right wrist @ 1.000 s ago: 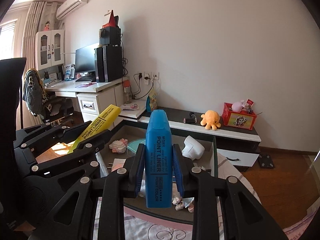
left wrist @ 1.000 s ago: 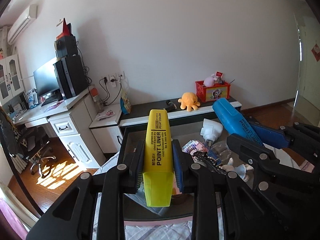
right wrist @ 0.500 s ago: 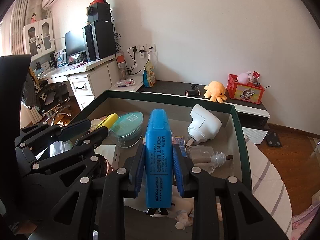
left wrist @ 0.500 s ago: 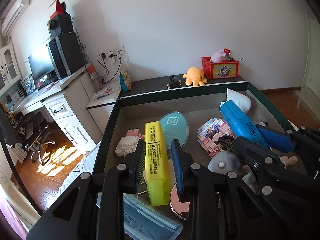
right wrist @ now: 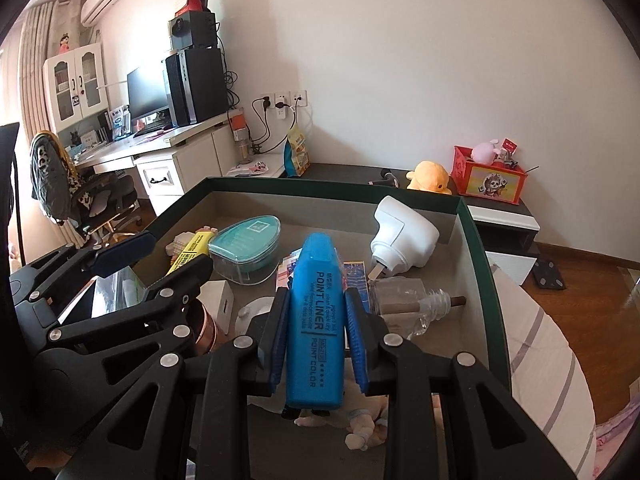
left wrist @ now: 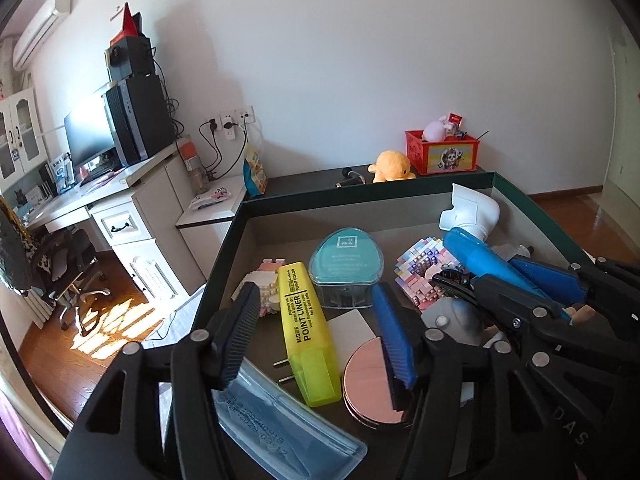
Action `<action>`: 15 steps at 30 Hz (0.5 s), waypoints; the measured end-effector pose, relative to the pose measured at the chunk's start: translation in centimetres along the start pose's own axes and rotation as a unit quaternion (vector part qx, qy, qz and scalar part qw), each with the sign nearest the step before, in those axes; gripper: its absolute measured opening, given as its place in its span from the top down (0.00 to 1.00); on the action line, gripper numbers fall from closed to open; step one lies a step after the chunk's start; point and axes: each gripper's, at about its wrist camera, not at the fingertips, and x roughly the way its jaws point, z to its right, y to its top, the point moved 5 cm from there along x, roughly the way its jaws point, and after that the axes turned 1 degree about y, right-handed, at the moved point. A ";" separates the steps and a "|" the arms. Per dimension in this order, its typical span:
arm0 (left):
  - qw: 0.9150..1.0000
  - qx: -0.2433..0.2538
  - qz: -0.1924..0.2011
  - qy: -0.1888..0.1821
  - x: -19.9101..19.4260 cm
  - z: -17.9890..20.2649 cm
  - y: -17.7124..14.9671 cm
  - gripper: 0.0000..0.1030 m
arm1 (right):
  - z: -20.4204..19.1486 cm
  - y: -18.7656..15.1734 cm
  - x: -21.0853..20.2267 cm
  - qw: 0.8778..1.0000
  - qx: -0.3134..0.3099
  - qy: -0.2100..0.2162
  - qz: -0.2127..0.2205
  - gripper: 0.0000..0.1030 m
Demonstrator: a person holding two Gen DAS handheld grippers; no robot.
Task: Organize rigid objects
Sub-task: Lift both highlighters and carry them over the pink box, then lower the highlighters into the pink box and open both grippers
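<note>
A yellow highlighter [left wrist: 306,332] lies inside a dark green box [left wrist: 360,194], resting partly on a round pink mirror [left wrist: 372,376]. My left gripper [left wrist: 315,288] straddles it with jaws opening; the pads stand clear of its sides. In the right wrist view my right gripper [right wrist: 317,294] is shut on a blue highlighter [right wrist: 318,320], held low over the box [right wrist: 320,186], cap end pointing away. The left wrist view shows that blue highlighter [left wrist: 476,254] and the right gripper [left wrist: 520,284] at the right. The yellow highlighter [right wrist: 192,250] shows again between the left gripper's fingers [right wrist: 160,260].
The box also holds a teal case [left wrist: 346,266], pastel block models [left wrist: 424,268], a white plug adapter [right wrist: 404,236], a clear bottle [right wrist: 404,300] and a clear pouch [left wrist: 280,428]. Behind it runs a low dark cabinet with an orange plush [left wrist: 390,166]; a desk stands at the left.
Both grippers have come down into the box. The left jaws have opened and let go of the yellow highlighter, which now lies in the box. The right still grips the blue one.
</note>
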 end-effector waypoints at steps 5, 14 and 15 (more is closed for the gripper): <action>1.000 -0.011 0.003 0.011 0.0 -0.8 0.1 0.17 | 1.1 -0.1 -0.2 1.000 0.023 -0.010 0.003 0.52; 0.999 -0.035 -0.003 0.003 0.1 -1.9 -0.1 0.14 | 1.4 -0.1 -0.4 0.999 0.029 -0.014 0.004 0.31; 0.999 -0.037 -0.004 0.001 0.1 -2.0 -0.2 0.14 | 1.4 -0.1 -0.3 0.999 0.029 -0.014 0.003 0.29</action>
